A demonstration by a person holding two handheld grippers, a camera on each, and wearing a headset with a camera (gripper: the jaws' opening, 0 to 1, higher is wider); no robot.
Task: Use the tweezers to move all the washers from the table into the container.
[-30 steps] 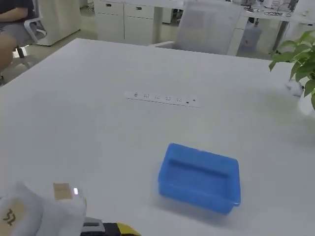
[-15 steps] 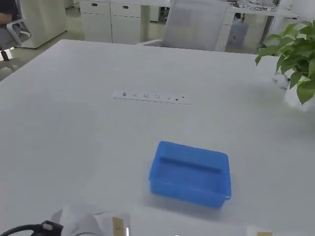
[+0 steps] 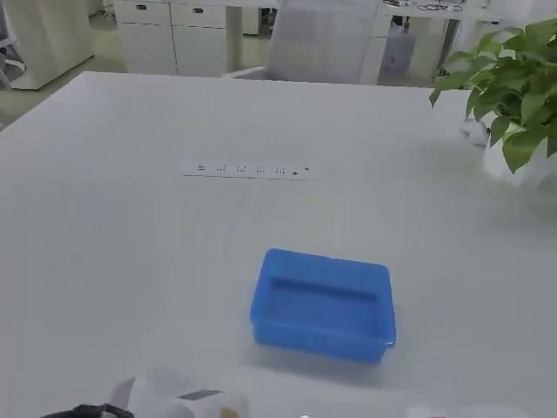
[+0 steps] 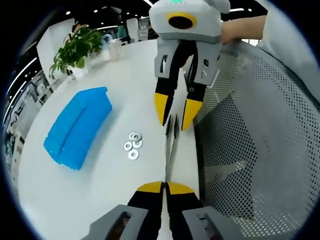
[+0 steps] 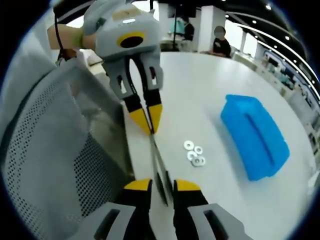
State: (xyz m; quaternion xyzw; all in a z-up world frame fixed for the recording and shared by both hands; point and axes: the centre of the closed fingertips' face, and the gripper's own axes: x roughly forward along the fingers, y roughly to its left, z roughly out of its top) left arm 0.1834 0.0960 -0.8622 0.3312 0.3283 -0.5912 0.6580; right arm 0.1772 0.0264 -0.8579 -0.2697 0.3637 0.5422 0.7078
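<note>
Tweezers (image 4: pixel 170 147) bridged btw both grippers, carrying nothing; washers (image 4: pixel 133 147) all on table (image 3: pixel 130 218).
L gripper (image 4: pixel 164 186) pinches one end tight. R gripper (image 5: pixel 162 186) straddles the other end w/ jaws a bit apart, so tweezer arms look slightly spread there, nothing btw them. Washers sit in a tight cluster, some touching, just beside tweezers at 9 o'clk in L gripper view. Blue container (image 4: pixel 75 130) is farther out, approx 9–10 o'clk, well apart from cluster; no washer discernible inside in head view, tho blurry. Best approach: steady w/ L, squeeze only w/ R, drop tips at cluster's edge and take one washer by its rim. Flat metal on smooth table prob. slides, so come in low, then clear container wall before release. Mesh chair back (image 4: pixel 250 150) is at 3 o'clk, close to tweezers; mind snagging.
</note>
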